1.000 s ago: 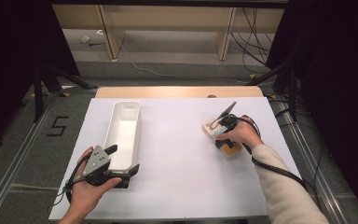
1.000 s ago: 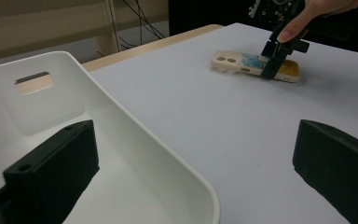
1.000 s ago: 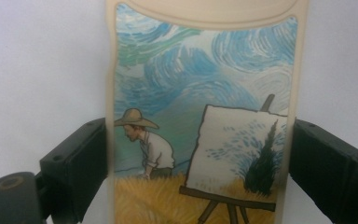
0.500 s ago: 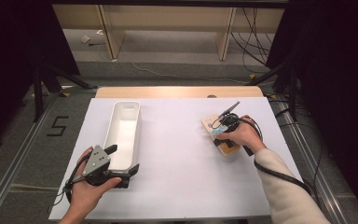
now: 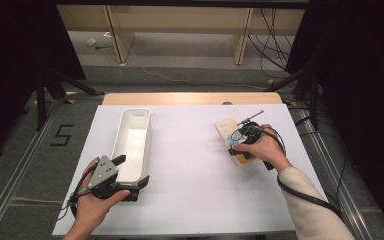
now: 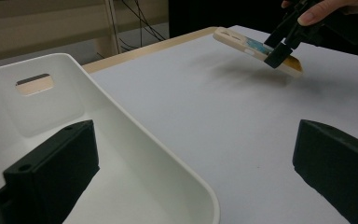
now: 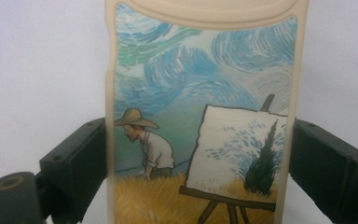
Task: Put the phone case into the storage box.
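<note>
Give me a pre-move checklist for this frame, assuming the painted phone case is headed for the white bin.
1. Grip on the phone case: ok. The right gripper has a jaw against each long edge.
2. Case clear of the table: ok. In the left gripper view it hangs tilted above its shadow.
3. Grip firmness: cannot tell. No slip shows, but the pictures give no measure of squeeze.
4. White bin ready to receive: ok. What shows of its inside holds nothing.
5. Left gripper out of the way: not ok. It is open, with one jaw over the bin's near end.
6. Path between case and bin: ok. Bare white tabletop.
</note>
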Tool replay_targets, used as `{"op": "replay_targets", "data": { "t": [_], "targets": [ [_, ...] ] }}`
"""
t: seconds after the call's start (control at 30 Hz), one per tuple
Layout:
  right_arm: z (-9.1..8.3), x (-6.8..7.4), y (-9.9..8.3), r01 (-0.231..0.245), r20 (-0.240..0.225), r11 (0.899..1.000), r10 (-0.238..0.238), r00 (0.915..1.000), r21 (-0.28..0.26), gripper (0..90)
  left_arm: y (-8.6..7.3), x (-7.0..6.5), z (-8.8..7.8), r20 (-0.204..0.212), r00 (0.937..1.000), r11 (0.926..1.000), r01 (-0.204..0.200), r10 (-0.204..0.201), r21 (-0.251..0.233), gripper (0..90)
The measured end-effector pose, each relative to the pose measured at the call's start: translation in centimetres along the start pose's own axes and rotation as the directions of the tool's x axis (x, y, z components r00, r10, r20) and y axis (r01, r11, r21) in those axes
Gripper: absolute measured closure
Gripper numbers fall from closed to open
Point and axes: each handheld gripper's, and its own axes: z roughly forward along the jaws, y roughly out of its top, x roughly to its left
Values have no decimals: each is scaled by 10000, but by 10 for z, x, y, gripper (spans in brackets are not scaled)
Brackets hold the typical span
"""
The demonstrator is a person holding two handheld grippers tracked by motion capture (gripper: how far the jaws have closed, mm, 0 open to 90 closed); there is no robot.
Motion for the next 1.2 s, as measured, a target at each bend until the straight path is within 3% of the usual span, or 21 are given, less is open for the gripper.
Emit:
{"op": "replay_targets", "data": {
  "t": [0.27, 0.57, 0.93, 1.2],
  "targets": [
    [-6, 4, -8, 140, -123, 9971, -149, 9998, -752, 116, 0, 0, 0, -5, 10000, 10000, 19, -19, -16, 0],
    [-12, 8, -16, 27, -414, 9837, -103, 9991, -1798, 115, 0, 0, 0, -21, 10000, 10000, 4, -4, -11, 0],
    [-19, 11, -22, 132, -458, 9718, -246, 9986, -2352, 115, 0, 0, 0, -26, 10000, 10000, -6, 6, -18, 0],
    [-20, 18, -28, 475, -508, 9535, -655, 9966, -2975, 115, 1, 0, 0, -60, 10000, 10000, 21, -21, -3, 0]
  ]
}}
